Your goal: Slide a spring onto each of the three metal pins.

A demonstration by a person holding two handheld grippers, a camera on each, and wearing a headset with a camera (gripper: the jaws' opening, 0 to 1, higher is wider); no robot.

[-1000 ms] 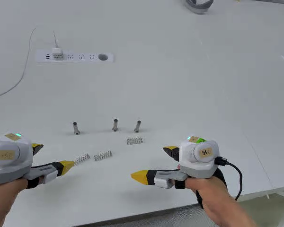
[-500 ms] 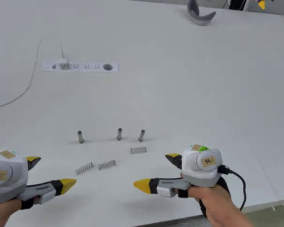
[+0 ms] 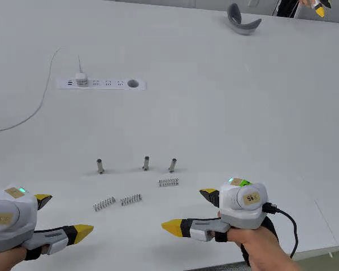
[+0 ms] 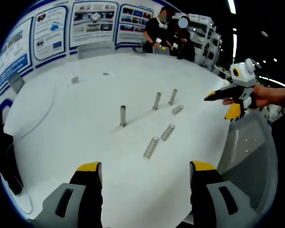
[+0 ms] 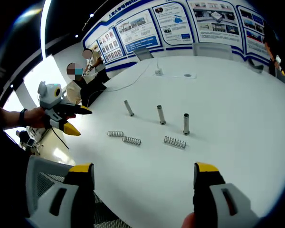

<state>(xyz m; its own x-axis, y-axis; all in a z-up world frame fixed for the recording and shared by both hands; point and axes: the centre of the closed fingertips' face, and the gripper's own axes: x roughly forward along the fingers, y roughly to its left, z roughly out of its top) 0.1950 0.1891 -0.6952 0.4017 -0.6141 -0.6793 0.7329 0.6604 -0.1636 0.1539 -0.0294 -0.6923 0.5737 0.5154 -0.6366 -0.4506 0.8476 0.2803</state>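
Comparing with a second ago: only the headset view has shifted, the parts haven't moved. Three short grey metal pins [image 3: 146, 163] stand upright in a row on the white workbench [image 3: 226, 113], all bare. Three small coiled steel springs [image 3: 131, 199] lie loose just in front of them. Both the left gripper [image 3: 62, 214] and right gripper [image 3: 187, 210] hover near the bench edge, jaws spread, holding nothing. My read: task not started, first spring pickup is next.

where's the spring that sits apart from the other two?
Head view: the lone spring lies flat on the table, just in front of the rightmost pin.
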